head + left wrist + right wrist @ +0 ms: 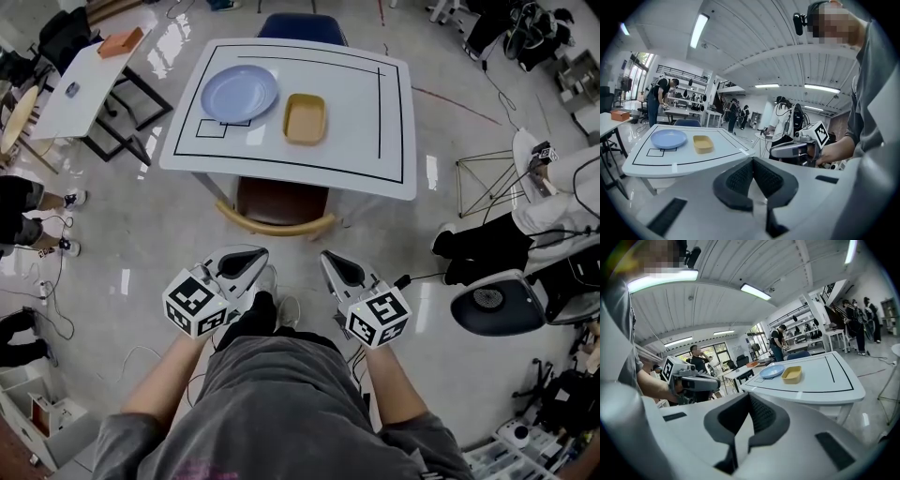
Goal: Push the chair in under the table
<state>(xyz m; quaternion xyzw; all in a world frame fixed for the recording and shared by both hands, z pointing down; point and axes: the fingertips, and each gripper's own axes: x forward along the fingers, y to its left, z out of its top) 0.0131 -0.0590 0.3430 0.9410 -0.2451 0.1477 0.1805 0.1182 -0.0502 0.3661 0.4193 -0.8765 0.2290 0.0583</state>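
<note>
The chair (278,212) has a brown seat and a curved tan backrest; it stands at the near side of the white table (375,141), with the far part of its seat hidden under the top. A blue plate (240,93) and a yellow tray (305,117) lie on the table. My left gripper (249,256) and right gripper (332,262) hover side by side over the floor, just short of the backrest and apart from it. Both are shut with nothing between the jaws, as the left gripper view (752,162) and the right gripper view (749,400) show.
A blue chair (302,26) stands at the table's far side. A small white side table (89,80) carries an orange box (121,41) at the left. A seated person (553,211), a dark round stool (487,302) and a wire frame (487,180) are on the right. Cables lie on the floor.
</note>
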